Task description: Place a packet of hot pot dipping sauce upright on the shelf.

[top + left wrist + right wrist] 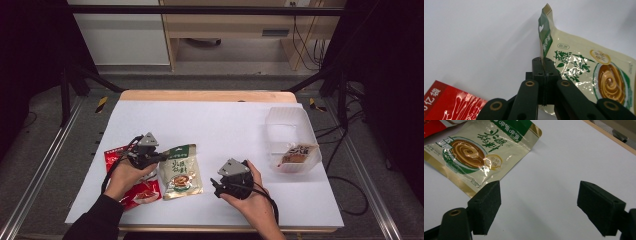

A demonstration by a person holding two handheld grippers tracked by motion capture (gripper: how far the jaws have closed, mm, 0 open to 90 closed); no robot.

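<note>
Packets lie at the left of the white surface (225, 125): a red packet (142, 192) sits farthest left, partly under the person's left hand (125, 175), and just beside it on the right is the cream-and-green sauce packet (181, 171), printed with a bowl of brown sauce. The left hand-held gripper (161, 157) reaches across from above the red packet to the sauce packet's upper left corner, and its jaws are clamped together on the packet's edge; the left gripper view shows that edge pinched between the pads and the green top corner of the packet (545, 32) standing up off the surface, while the rest of it slopes down to the right. The red packet (449, 105) shows at the lower left of that view. Further right, well apart from the sauce packet, the right hand-held gripper (215, 186) is held in the right hand (252, 195) over bare surface, its jaws spread wide with nothing between them; the right gripper view shows the sauce packet (479, 152) lying beyond its left jaw. At the far right, a clear plastic container (287, 122) holds a small brown packet (298, 154).
</note>
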